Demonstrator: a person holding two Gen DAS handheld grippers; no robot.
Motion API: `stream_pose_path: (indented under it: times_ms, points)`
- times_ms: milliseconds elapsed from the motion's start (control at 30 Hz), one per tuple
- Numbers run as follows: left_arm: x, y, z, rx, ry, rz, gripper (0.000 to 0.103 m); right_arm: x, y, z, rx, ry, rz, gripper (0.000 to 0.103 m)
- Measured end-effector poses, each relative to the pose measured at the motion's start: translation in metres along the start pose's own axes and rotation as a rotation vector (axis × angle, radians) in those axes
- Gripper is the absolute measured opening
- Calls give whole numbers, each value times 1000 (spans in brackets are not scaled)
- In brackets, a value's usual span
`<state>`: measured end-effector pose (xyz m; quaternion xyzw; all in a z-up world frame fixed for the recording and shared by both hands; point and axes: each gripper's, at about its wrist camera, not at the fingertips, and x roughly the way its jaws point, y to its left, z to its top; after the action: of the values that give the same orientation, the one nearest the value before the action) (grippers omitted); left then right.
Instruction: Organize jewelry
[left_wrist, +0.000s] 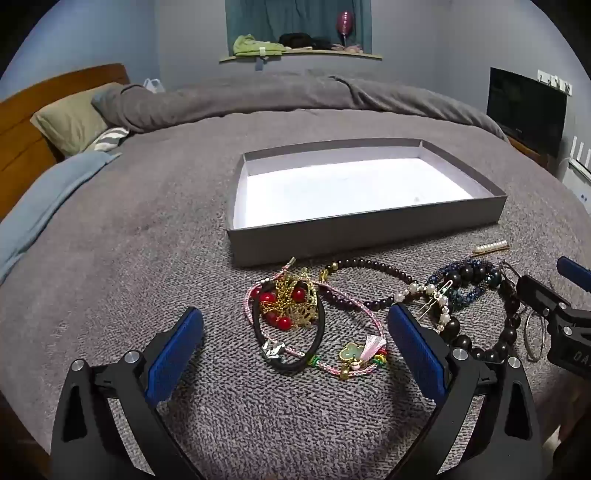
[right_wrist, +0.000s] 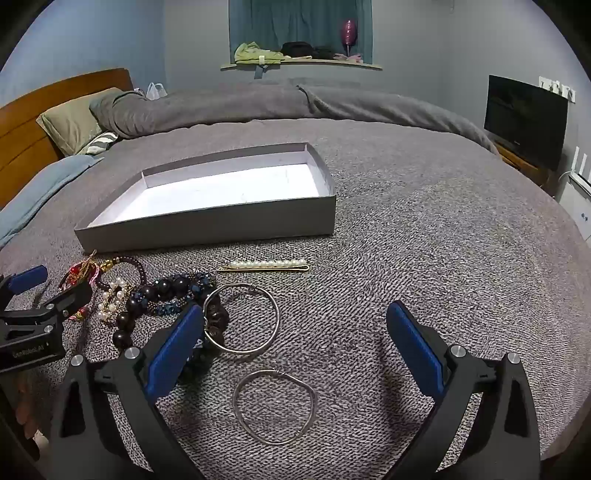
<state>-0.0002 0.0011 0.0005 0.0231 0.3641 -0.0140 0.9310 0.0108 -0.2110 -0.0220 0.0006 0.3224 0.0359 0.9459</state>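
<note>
An empty grey box (left_wrist: 365, 232) (right_wrist: 207, 225) with a white inside lies on the bed. In front of it lies a heap of jewelry. My left gripper (left_wrist: 295, 321) is open above a black hair tie (left_wrist: 288, 363), red beads with a gold chain (left_wrist: 286, 306) and a pink cord bracelet with a green clover charm (left_wrist: 351, 352). Dark bead strings (left_wrist: 476, 275) (right_wrist: 166, 290) lie to the right. My right gripper (right_wrist: 295, 317) is open over two silver wire bangles (right_wrist: 275, 410) (right_wrist: 242, 319); a pearl hair pin (right_wrist: 266, 265) lies beyond. Nothing is held.
The grey blanket (right_wrist: 424, 258) covers the whole bed, with free room right of the box. Pillows (left_wrist: 70, 118) and a wooden headboard (left_wrist: 18, 122) are at the left, a dark screen (right_wrist: 524, 118) at the right, a cluttered window sill (left_wrist: 299, 50) behind.
</note>
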Motion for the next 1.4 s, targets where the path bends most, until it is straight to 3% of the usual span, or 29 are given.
stream_pose_path:
  times_ms: [1400]
  points:
    - [0, -3, 1, 16, 9, 12, 99, 0, -1, 2, -5, 7, -3, 98]
